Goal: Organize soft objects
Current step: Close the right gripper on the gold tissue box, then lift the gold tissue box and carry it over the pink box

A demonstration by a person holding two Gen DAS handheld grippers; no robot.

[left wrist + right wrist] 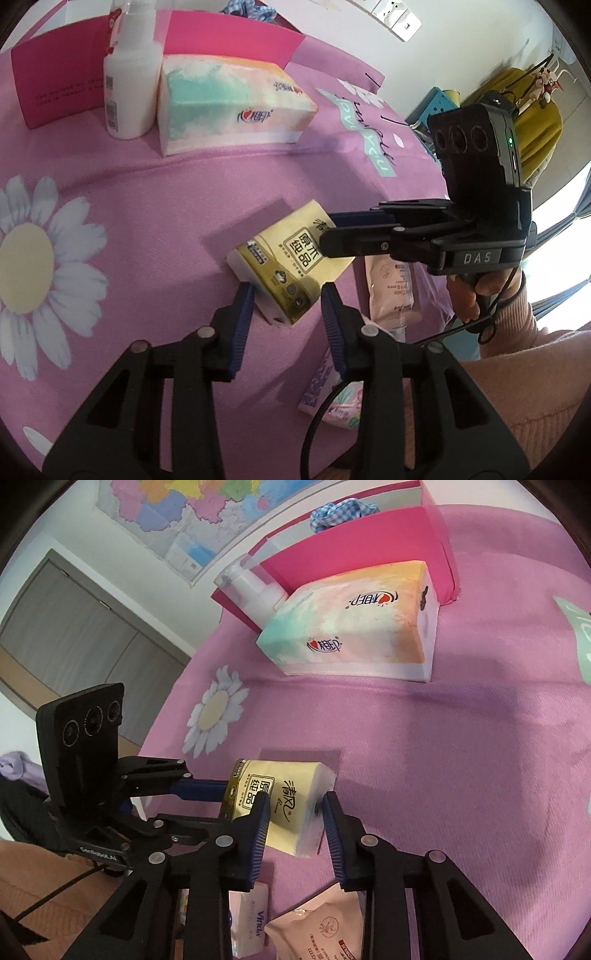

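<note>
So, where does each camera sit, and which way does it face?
Left wrist: sits on the left gripper, looks down along its fingers at the yellow tissue pack on the pink cloth; the right gripper, a hand and a pink sleeve show.
Right wrist: sits on the right gripper, faces the same pack; the left gripper shows at the left.
Both share: the pack, the large pastel tissue pack, the white bottle.

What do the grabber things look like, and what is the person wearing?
Both grabbers are black, with dark blue ribbed fingers and silver rivets. The right gripper says "DAS"; its camera block has three round lenses and a green light. The left gripper reads "GenRobot.AI". Black cables trail off. The sleeve is pinkish knit.
</note>
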